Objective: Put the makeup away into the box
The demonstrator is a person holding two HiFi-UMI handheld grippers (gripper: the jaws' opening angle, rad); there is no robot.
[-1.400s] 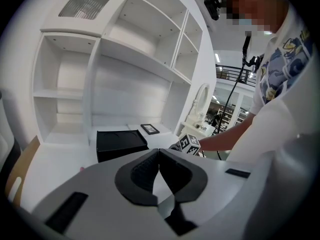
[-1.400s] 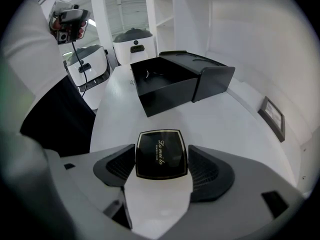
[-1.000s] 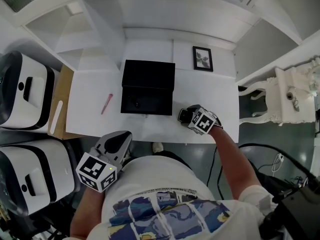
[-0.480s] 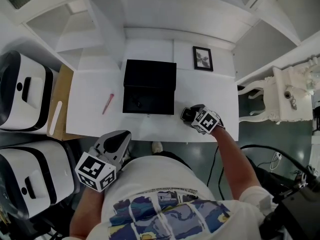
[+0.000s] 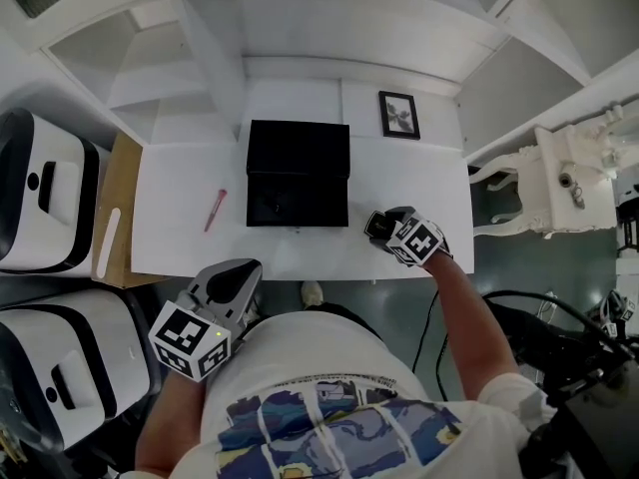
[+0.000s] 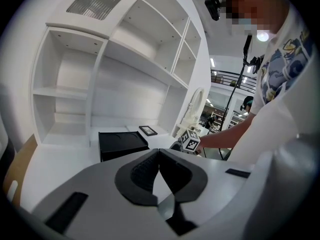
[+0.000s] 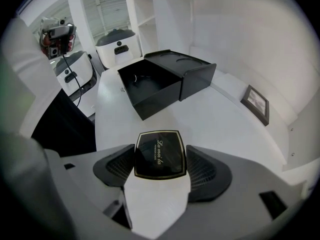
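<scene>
right gripper (image 5: 379,227) fingers grasp a black square powder compact (image 7: 160,155) over the tabletop (image 5: 409,183), near the open black box (image 5: 298,196)'s front right corner. left gripper (image 6: 158,156), fingers clenched on nothing, hangs off the tabletop's near edge. a pink makeup pencil (image 5: 215,209) lies left of the box.

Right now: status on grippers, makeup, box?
Left gripper shut, empty, by the torso. Right gripper shut on black powder compact, right of the open black box. Pink pencil on table, left of box. Nothing between compact and box.
</scene>
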